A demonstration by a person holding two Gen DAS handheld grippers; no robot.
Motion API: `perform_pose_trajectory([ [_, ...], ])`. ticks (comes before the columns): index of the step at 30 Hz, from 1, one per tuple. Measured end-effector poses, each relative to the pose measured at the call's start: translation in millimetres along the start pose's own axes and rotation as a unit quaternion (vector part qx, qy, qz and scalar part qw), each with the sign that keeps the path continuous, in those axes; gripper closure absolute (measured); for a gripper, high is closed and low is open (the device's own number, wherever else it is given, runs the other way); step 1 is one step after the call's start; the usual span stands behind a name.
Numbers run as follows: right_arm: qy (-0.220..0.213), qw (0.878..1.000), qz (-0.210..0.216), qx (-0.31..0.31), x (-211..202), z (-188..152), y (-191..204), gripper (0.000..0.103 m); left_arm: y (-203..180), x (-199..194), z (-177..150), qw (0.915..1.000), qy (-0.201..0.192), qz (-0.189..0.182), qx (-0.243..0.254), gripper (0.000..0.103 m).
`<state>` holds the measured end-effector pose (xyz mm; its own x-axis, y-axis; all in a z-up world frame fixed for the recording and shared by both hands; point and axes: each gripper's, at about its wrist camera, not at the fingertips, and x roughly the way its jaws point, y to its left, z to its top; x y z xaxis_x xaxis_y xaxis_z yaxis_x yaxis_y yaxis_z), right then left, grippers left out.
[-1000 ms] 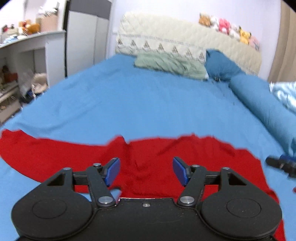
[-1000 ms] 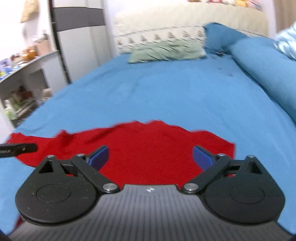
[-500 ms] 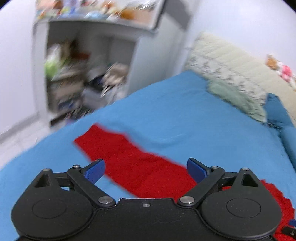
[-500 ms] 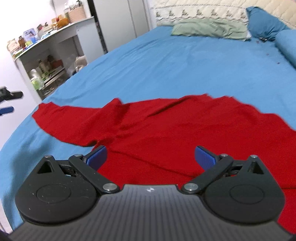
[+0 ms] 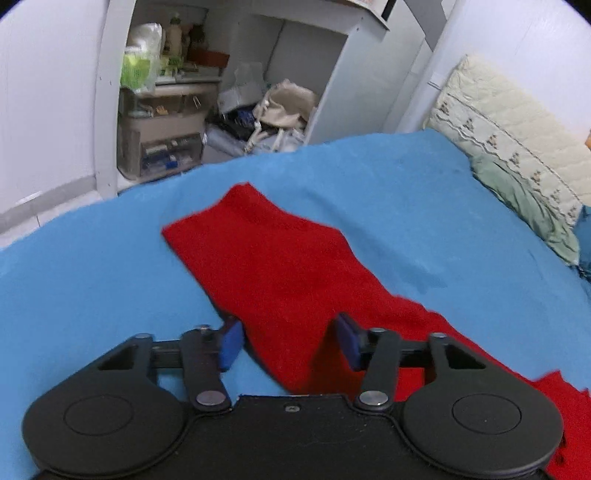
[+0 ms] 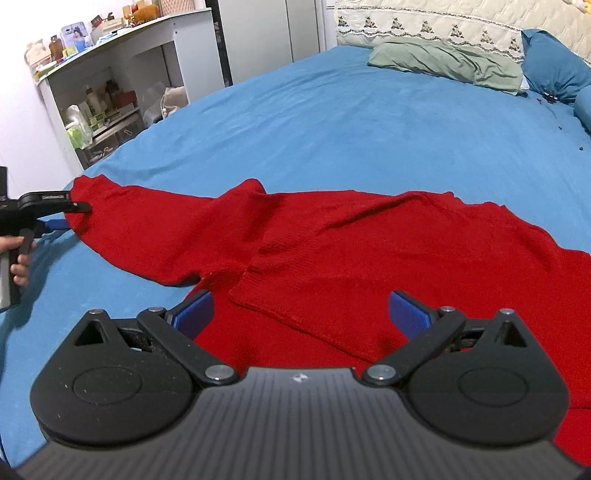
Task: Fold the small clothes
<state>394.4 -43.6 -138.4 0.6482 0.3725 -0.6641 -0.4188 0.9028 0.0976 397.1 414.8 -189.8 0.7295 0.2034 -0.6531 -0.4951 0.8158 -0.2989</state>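
Note:
A red knit sweater [image 6: 369, 251] lies spread on the blue bed sheet [image 6: 351, 122]. Its left sleeve [image 5: 266, 258] stretches out toward the bed's left edge. My left gripper [image 5: 288, 345] is open, low over the near part of that sleeve, one finger on each side of it. In the right wrist view the left gripper [image 6: 62, 216] shows at the sleeve's cuff end. My right gripper [image 6: 301, 314] is open and empty, above the sweater's body near a folded edge.
A white shelf unit [image 5: 166, 110] full of clutter stands past the bed's left edge. A green pillow [image 6: 447, 62] and blue pillows [image 6: 554, 62] lie at the headboard [image 6: 443, 22]. The far sheet is bare.
My left gripper has swung left from the sweater's body to the left sleeve and narrowed its gap a little. My right gripper has moved closer over the sweater's body.

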Motion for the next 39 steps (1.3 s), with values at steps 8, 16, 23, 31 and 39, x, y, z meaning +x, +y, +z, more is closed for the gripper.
perform_pose_trajectory([
  [8, -0.018, 1.000, -0.008, 0.018, -6.1, -1.0, -12.0, 0.000, -35.6, -25.9, 8.3, 0.9966, -0.047, 0.013, 0.067, 0.096],
  [16, -0.059, 0.995, -0.041, 0.075, -46.6, 0.8, -58.1, 0.000, -193.1, -105.9, 8.8, 0.9720, -0.102, -0.129, 0.168, 0.096],
  [23, -0.057, 0.985, -0.112, 0.121, -86.2, -18.5, -122.3, 0.000, -381.2, -142.5, -116.2, 0.9200, -0.057, -0.247, 0.299, 0.096],
  [31, -0.031, 0.980, -0.130, 0.146, -112.7, -64.7, -179.8, 0.000, -430.5, -98.0, -268.7, 0.8937, 0.066, -0.225, 0.382, 0.095],
  [39, -0.045, 0.980, -0.123, 0.151, -117.4, -68.0, -184.7, 0.000, -378.9, -145.2, -239.7, 0.8830, 0.010, -0.233, 0.407, 0.028],
])
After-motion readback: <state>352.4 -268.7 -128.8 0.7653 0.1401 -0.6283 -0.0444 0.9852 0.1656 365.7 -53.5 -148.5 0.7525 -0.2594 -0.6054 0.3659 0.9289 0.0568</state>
